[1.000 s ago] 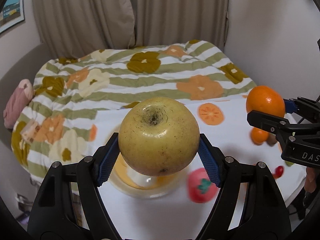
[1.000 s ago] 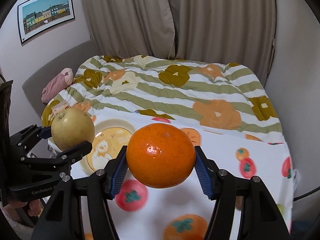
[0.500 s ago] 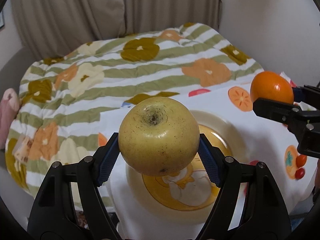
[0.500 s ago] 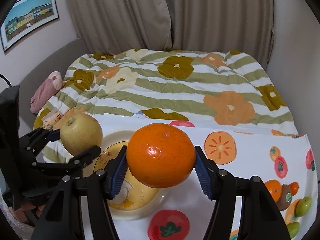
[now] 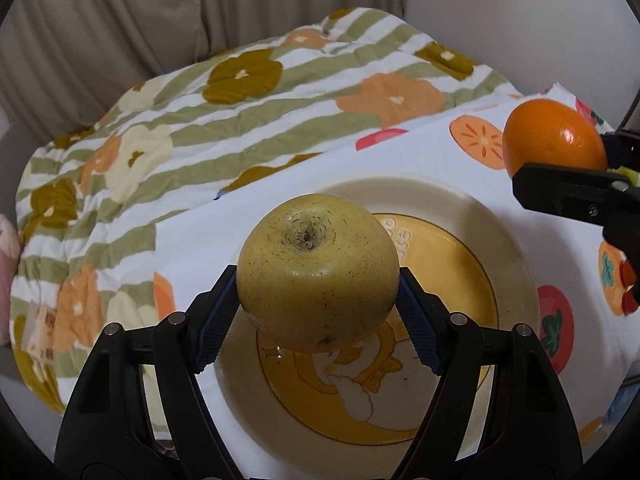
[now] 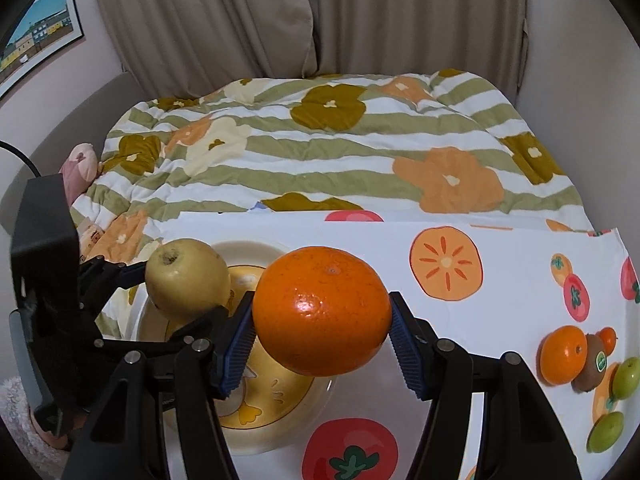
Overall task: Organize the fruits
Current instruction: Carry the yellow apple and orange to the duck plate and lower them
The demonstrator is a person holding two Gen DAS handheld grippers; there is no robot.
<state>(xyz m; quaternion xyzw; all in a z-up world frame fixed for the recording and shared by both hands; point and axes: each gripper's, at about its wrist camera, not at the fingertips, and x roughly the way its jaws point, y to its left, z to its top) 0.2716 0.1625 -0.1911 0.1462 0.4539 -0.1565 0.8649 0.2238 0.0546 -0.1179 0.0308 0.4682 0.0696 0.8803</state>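
Observation:
My left gripper (image 5: 318,312) is shut on a yellow apple (image 5: 318,272), which hangs just above the cream and yellow plate (image 5: 504,236). The same apple (image 6: 188,284) shows at the left of the right wrist view, over the plate (image 6: 256,436). My right gripper (image 6: 322,340) is shut on an orange (image 6: 322,310), held above the plate's right side. In the left wrist view that orange (image 5: 554,138) sits at the far right, higher than the plate.
The plate stands on a white cloth with printed fruits (image 6: 500,248) laid over a table. Loose fruit lies at its right edge: an orange (image 6: 562,354), a kiwi (image 6: 592,364) and green fruits (image 6: 626,378). A striped flowered quilt (image 6: 320,152) covers the bed behind.
Both grippers have come down and nearer to the plate, which now fills more of each view. The apple and the orange remain gripped as before.

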